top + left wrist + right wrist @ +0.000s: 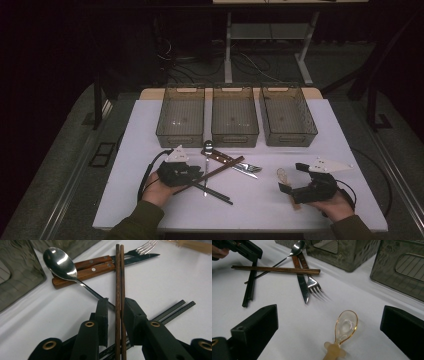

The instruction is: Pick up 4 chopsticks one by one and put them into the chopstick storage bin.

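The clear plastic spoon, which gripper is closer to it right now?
Right. The right gripper has its open jaws either side of the clear plastic spoon; the left gripper is across the table, around the brown chopsticks.

- Three clear plastic bins (234, 120) stand side by side along the far edge of the white table (150, 200).
- A metal spoon (61, 265) lies across the wooden handles of a knife (302, 287) and fork (313, 285).
- A pair of black chopsticks (249, 290) lies nearby.
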{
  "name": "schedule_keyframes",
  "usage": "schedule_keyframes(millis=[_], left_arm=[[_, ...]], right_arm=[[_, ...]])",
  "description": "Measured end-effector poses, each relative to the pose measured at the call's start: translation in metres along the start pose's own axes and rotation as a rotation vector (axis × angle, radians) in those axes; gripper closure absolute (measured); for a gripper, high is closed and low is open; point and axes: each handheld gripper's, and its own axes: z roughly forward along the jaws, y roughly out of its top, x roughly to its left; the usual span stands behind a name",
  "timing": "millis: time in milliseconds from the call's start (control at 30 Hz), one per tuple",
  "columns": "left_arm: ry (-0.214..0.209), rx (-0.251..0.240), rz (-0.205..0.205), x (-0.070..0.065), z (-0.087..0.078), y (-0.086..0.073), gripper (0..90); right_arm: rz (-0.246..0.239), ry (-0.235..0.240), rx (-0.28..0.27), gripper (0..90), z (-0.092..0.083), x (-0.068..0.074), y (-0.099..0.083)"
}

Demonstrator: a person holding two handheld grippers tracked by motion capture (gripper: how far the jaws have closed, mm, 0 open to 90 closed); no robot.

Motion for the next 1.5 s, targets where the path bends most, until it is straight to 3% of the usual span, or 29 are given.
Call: schedule_keyframes(millis=[433,600,700,1500], left_arm=[[-0.017,0.029,-0.007,0.000,0.006,-0.002,82.1],[-0.017,0.028,-0.016,0.000,0.007,-0.003,82.5],[-0.022,0.045,0.005,0.001,0.008,-0.003,82.4],[0.002,0.089,0.019,0.002,0.016,-0.004,82.1]], right_arm=[[0.000,-0.001,0.003,1.3,0.001,0.000,0.000],[-0.001,-0.002,0.006,1.3,0.001,0.000,0.000],[-0.001,-0.002,0.006,1.3,0.001,0.000,0.000],[-0.002,-0.002,0.006,1.3,0.001,0.000,0.000]])
